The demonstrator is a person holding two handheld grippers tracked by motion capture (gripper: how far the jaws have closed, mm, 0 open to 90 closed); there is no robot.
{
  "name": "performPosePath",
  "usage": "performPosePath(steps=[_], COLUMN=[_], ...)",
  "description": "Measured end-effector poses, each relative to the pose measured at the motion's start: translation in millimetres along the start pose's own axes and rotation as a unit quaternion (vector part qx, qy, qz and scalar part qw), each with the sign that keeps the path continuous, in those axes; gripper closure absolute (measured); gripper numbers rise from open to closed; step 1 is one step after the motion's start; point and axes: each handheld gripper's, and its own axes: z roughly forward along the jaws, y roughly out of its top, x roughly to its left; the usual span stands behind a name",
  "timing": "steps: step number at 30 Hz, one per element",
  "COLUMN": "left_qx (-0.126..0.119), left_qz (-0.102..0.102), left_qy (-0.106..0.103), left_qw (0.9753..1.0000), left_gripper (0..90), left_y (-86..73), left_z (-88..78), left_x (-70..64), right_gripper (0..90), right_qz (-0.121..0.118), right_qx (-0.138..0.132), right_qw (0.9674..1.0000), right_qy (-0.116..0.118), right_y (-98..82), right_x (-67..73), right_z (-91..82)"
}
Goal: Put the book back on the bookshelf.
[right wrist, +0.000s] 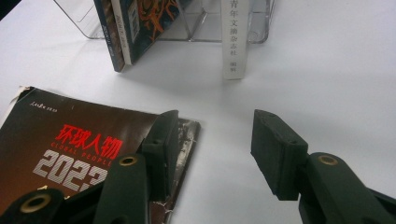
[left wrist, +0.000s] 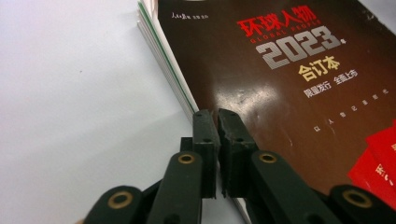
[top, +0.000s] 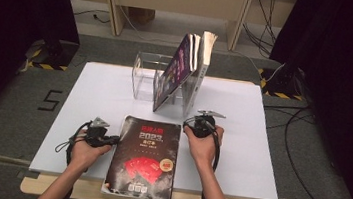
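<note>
The high view looks forward and down over the whole counter (top: 100,86); both gripper views sit low, close behind their fingers; all share the dark book (top: 145,156).

Bright overhead light on the white tabletop (top: 100,91); surroundings dark. Glare marks the glossy magazine (left wrist: 280,102) cover beyond the left gripper (left wrist: 217,116). Its near jaws are slightly blurred.

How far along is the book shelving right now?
Done, it seems: several books already lean in the clear rack. In hand: the dark magazine lies flat on the table, left gripper nearly shut at its spine edge, right gripper open by its far corner. Left: gripping, lifting and standing it in the rack.
</note>
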Motion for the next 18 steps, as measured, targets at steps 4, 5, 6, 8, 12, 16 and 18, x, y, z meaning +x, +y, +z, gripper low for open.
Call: performPosePath(steps=[4,5,6,8,12,16,18], left_qx=[-0.02,-0.023,-0.024,-0.031,-0.039,-0.048,-0.05], left_qz=[-0.022,-0.026,-0.03,-0.039,-0.06,-0.075,-0.08], left_qy=[-0.011,-0.01,-0.009,-0.005,-0.003,-0.008,-0.01], left_qw=[0.9995,0.9994,0.9992,0.9988,0.9974,0.996,0.9955], left_gripper=[73.5,69.1,65.9,58.7,49.6,42.9,41.9], left_y=[-4.4,-5.2,-5.9,-6.4,-8.1,-8.4,-8.8], left_z=[-6.7,-8.6,-12.2,-18.7,-26.8,-29.9,-29.9], left_x=[-0.9,-1.4,-1.5,0.0,2.0,4.0,4.5], right_gripper=[52.3,52.3,52.3,52.3,52.3,52.3,52.3], right_qz=[0.002,0.004,0.004,0.005,0.009,0.012,0.017], right_qx=[0.003,0.003,0.004,0.005,0.006,0.006,0.005], right_qw=[1.0,1.0,1.0,1.0,0.9999,0.9999,0.9998], right_qy=[0.001,0.0,0.001,0.002,0.002,0.003,0.003], right_y=[0.1,0.1,0.3,0.6,0.6,-0.2,-0.7], right_x=[-1.6,-2.2,-2.6,-4.0,-6.1,-10.0,-11.0], right_z=[-0.6,-0.9,-1.1,-1.5,-1.2,-0.2,-1.4])
